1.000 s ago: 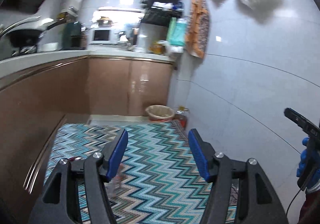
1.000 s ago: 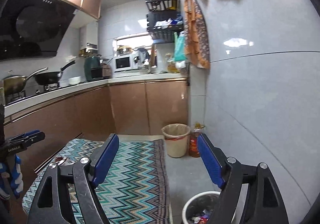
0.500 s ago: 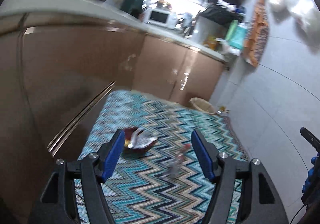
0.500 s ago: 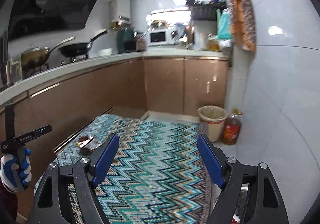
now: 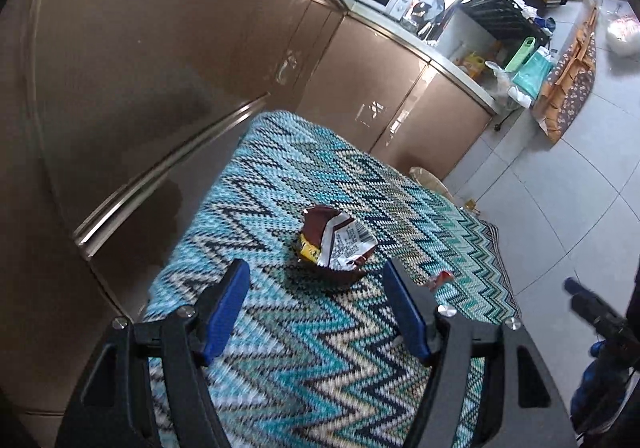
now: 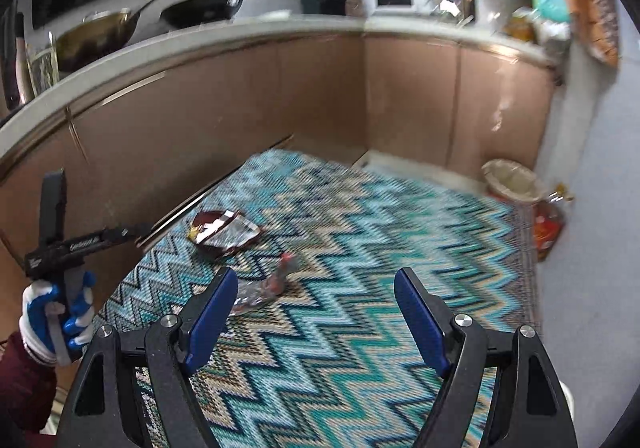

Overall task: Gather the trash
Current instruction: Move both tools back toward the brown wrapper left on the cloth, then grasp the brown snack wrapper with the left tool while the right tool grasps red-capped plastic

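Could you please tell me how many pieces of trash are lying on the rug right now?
2. A crumpled brown snack bag lies mid-rug, nearer the cabinets. A smaller clear wrapper with red lies beside it, farther from the cabinets. More may be hidden outside both views.

Each tool has black angular arms with triangular cut-outs, silver screw heads and blue finger pads (image 5: 224, 312). At eight o'clock in the right wrist view, a white-and-blue glove (image 6: 48, 312) and a maroon sleeve (image 6: 20, 384) show.
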### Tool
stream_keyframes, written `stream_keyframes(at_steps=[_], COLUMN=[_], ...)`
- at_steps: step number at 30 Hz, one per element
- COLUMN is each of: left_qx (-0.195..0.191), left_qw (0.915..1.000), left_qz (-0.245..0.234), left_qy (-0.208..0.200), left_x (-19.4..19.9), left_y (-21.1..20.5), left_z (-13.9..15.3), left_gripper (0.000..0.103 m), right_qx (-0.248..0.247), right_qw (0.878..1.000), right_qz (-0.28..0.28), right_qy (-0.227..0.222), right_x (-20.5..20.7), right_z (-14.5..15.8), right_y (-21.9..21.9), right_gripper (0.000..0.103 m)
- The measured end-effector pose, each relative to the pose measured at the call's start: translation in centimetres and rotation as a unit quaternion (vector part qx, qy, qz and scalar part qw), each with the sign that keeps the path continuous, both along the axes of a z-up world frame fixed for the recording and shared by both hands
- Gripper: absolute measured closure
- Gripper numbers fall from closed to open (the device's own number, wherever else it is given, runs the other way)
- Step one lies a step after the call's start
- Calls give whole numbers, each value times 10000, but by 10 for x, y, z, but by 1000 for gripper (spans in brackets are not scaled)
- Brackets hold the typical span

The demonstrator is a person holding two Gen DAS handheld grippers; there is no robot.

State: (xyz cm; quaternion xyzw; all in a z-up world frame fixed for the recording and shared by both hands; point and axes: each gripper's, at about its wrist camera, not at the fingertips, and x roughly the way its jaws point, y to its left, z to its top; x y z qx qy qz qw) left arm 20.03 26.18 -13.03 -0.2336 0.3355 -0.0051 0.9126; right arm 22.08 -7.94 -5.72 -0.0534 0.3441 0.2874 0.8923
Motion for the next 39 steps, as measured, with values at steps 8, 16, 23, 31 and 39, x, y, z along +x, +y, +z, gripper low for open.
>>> stream_keyframes(at_steps=[8,16,23,31,39], left_qx=[-235,-445,-492,-483,-447], left_qw=[9987,9969,9957,9951,9959], left_qz=[-326,-461,-568,-708,-733], left_qy=[308,463,533,489,285], left_x=[59,86,92,87,65], left_y=[-2,-3,-7,-15,-20], left_z=[-27,-47,-56,-57,-40], left_gripper=[36,38,50,88,93], right_qx=[170,273,502,517,518], right_qw=[9932,9847,9783,9769,9812], right_qz=[434,641,708,837,1053], right_qy=[1064,1598,1883,1897,1534], right_x=[54,82,102,95,69], right_z=[-63,-97,-114,-121,-98], right_y=[39,60,69,70,69], right_gripper=[24,29,48,81,88])
